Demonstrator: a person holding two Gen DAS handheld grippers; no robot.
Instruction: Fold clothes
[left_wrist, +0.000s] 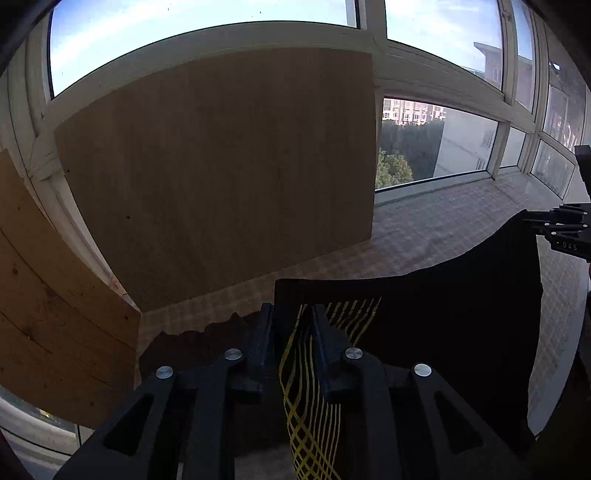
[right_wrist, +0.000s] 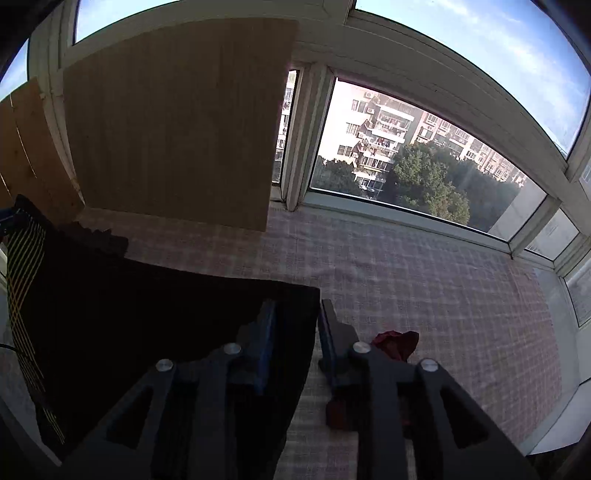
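Left hand-held gripper (left_wrist: 291, 321): clenched on one top corner of the black garment (left_wrist: 443, 332), fingers closed over the part with the yellow line pattern (left_wrist: 306, 406).

Right hand-held gripper (right_wrist: 295, 321): grasping the other top corner of the same garment (right_wrist: 129, 314), cloth edge pinched between its fingers. In the left wrist view this gripper (left_wrist: 554, 225) shows at the far right, holding the raised corner.

Garment: lifted and stretched between the two grippers, above the table (right_wrist: 406, 277), which is covered by a pink checked cloth. Long axis runs side to side, from one gripper to the other, roughly parallel to the window-side edge of the table. Top edge sags in the middle; body hangs down from the held edge. Yellow-lined strip sits at the left gripper's end.

Dark red cloth (right_wrist: 397, 343): lies crumpled on the table just beside the right gripper.

Wooden board (left_wrist: 221, 177): leans upright against the window (right_wrist: 406, 166) at the table's far edge.
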